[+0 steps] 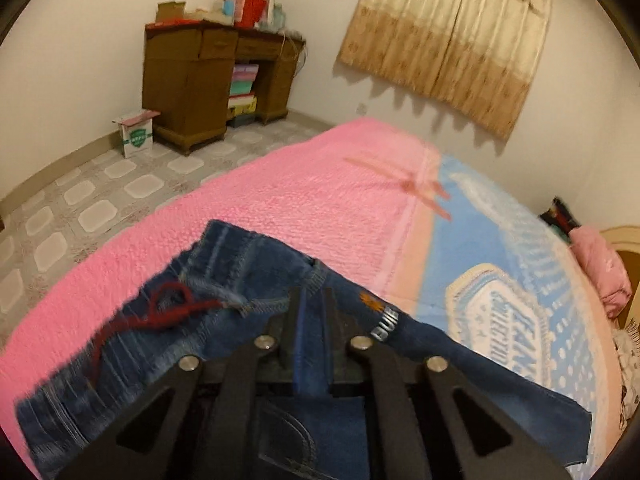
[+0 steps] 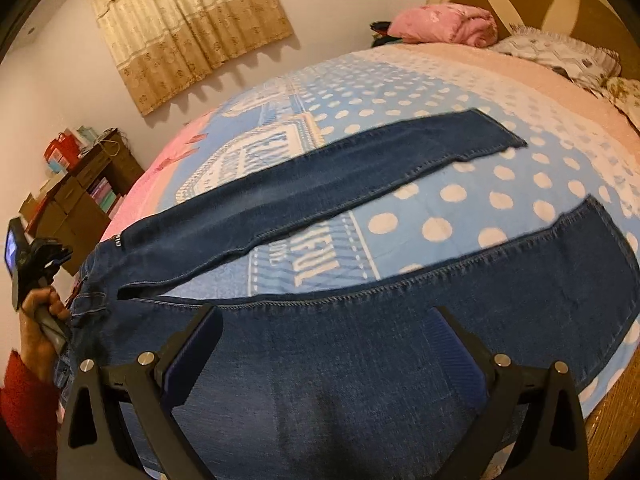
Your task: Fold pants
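Dark blue jeans (image 2: 360, 360) lie spread on the bed, legs apart; the far leg (image 2: 340, 184) stretches toward the headboard, the near leg lies under my right gripper. My left gripper (image 1: 312, 300) is shut on the jeans' waistband (image 1: 248, 276) near a red drawstring (image 1: 168, 312), lifting it slightly. My right gripper (image 2: 324, 320) is open just above the near leg, with a finger (image 2: 192, 352) on each side. The left gripper, held in a hand, also shows in the right wrist view (image 2: 40, 264).
The bed has a pink blanket (image 1: 280, 200) and a blue polka-dot cover (image 2: 480, 168). A pink bundle (image 2: 444, 24) and pillows (image 2: 560, 52) lie by the headboard. A wooden desk (image 1: 208, 80), a small box (image 1: 136, 136), tiled floor and a curtain (image 1: 452, 36) are beyond.
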`<move>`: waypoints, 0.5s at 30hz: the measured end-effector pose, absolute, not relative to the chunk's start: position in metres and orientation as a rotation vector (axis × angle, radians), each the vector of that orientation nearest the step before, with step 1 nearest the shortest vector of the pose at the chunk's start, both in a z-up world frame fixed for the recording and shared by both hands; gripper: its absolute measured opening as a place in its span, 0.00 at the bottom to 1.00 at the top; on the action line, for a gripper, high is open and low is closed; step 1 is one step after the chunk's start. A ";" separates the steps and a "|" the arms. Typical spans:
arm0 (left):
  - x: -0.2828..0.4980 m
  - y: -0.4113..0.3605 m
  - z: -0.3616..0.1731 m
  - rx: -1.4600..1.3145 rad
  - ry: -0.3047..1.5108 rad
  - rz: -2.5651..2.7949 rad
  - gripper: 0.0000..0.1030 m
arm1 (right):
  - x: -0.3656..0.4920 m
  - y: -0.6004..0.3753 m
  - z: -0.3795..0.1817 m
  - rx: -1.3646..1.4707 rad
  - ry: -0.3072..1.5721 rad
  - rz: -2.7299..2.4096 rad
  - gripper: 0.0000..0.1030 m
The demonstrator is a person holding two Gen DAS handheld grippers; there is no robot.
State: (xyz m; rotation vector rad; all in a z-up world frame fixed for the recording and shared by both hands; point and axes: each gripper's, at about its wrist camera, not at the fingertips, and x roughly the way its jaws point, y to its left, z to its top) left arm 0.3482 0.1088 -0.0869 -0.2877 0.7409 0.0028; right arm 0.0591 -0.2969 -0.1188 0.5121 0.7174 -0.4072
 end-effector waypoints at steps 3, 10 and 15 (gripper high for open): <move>0.383 0.113 -0.077 -0.127 0.831 -0.113 0.44 | 0.060 -0.293 -0.114 0.474 0.701 -0.407 0.99; 0.439 0.193 -0.065 -0.161 0.876 -0.152 0.82 | 0.081 -0.289 -0.130 0.502 0.740 -0.398 0.99; 0.472 0.195 -0.098 -0.190 1.032 -0.164 0.84 | 0.104 -0.269 -0.141 0.496 0.785 -0.340 0.99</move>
